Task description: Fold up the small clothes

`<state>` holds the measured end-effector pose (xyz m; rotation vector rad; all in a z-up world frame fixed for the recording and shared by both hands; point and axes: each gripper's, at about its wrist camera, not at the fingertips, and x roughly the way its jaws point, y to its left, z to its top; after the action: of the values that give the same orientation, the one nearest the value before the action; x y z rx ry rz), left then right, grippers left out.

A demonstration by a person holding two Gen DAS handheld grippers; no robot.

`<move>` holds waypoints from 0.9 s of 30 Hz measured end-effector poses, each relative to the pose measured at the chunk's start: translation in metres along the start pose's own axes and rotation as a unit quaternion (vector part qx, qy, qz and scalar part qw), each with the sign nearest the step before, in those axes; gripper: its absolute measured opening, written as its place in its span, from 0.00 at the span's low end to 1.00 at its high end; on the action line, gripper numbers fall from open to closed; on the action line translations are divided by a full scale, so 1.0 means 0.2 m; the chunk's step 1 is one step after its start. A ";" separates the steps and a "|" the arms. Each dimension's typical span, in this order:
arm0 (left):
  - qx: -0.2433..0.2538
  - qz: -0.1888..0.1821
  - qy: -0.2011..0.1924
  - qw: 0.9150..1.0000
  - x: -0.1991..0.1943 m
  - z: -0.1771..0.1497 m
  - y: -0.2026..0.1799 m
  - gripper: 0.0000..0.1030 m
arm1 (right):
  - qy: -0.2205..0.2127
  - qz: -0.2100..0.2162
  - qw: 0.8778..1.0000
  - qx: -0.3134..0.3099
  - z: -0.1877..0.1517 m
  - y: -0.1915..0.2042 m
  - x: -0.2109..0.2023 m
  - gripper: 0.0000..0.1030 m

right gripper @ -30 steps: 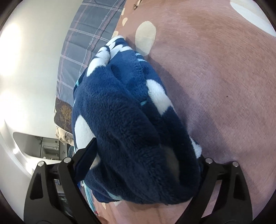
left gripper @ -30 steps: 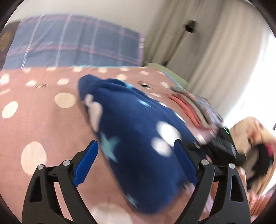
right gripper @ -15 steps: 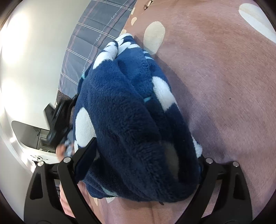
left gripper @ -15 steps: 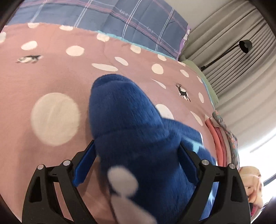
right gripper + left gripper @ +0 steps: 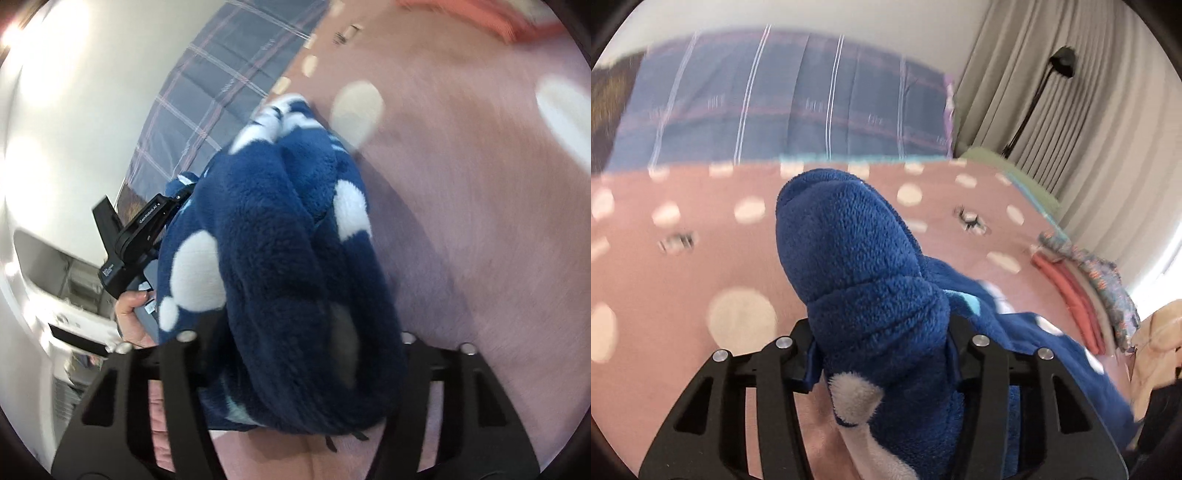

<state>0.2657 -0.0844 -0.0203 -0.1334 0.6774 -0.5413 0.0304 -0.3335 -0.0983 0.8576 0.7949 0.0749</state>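
A dark blue fleece garment (image 5: 849, 240) with white dots and pale stars lies bunched on the pink dotted bedspread (image 5: 683, 288). My left gripper (image 5: 881, 354) has its jaws closing, and the blue pads pinch a thick roll of the fleece that sticks out ahead of them. In the right wrist view the same garment (image 5: 266, 229) fills the gap of my right gripper (image 5: 295, 343). Its jaws are closing too, and the fleece hides its pads. The left gripper (image 5: 136, 236) and the hand (image 5: 129, 314) holding it show at the garment's far end.
A blue plaid pillow (image 5: 775, 110) lies at the head of the bed. Folded clothes (image 5: 1082, 288) are stacked at the right edge beside a beige heap (image 5: 1156, 332). Curtains (image 5: 1108, 129) and a black floor lamp (image 5: 1060, 62) stand behind. White furniture (image 5: 55, 295) is beside the bed.
Both grippers' jaws have narrowed from wide apart onto the fleece. The left gripper has come in over the garment's end, which now bulges between its pads. The right gripper has rolled and risen slightly.
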 end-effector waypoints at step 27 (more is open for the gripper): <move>-0.112 0.257 -0.089 0.956 -0.08 0.66 1.09 0.52 | -0.011 0.067 0.960 -0.272 1.19 1.38 1.02 0.50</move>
<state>0.4328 0.1035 0.0277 -0.2080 0.5655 0.0502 0.4006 -0.2290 0.0663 0.3856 0.6470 0.3867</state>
